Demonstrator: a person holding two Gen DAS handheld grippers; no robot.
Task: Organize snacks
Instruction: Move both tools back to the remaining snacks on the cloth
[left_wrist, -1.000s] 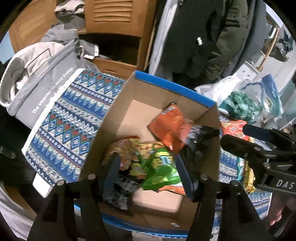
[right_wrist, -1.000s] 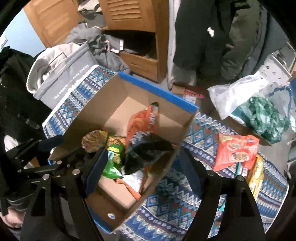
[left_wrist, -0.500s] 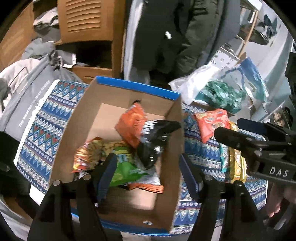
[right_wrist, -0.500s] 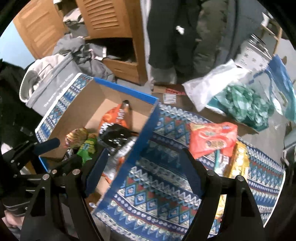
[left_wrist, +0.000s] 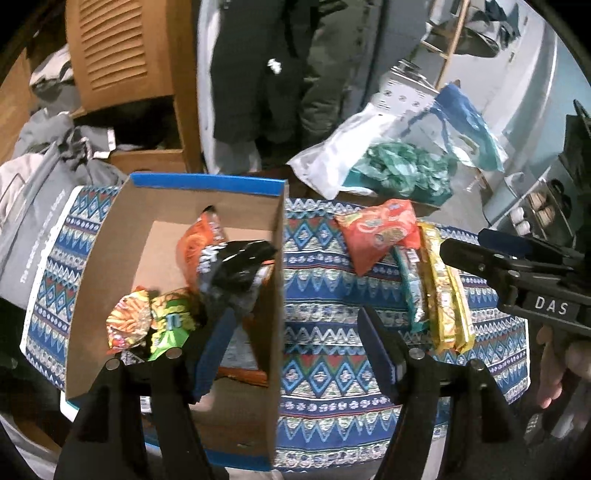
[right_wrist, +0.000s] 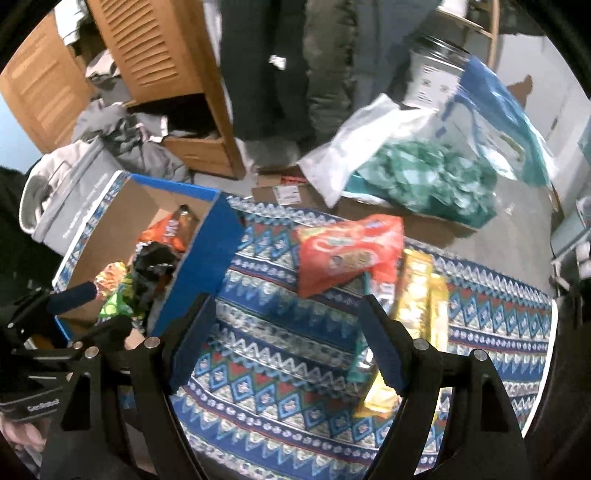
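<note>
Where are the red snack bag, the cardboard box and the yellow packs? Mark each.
red snack bag (right_wrist: 347, 251): right wrist view, middle of its printed front.
cardboard box (left_wrist: 207, 184): left wrist view, blue far rim.
yellow packs (left_wrist: 445, 291): left wrist view, middle of the wrappers.

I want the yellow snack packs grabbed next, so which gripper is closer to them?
Right. The right gripper hangs open just above the cloth, its right finger at the yellow snack packs. The left gripper, also open, straddles the box wall, farther off.
</note>
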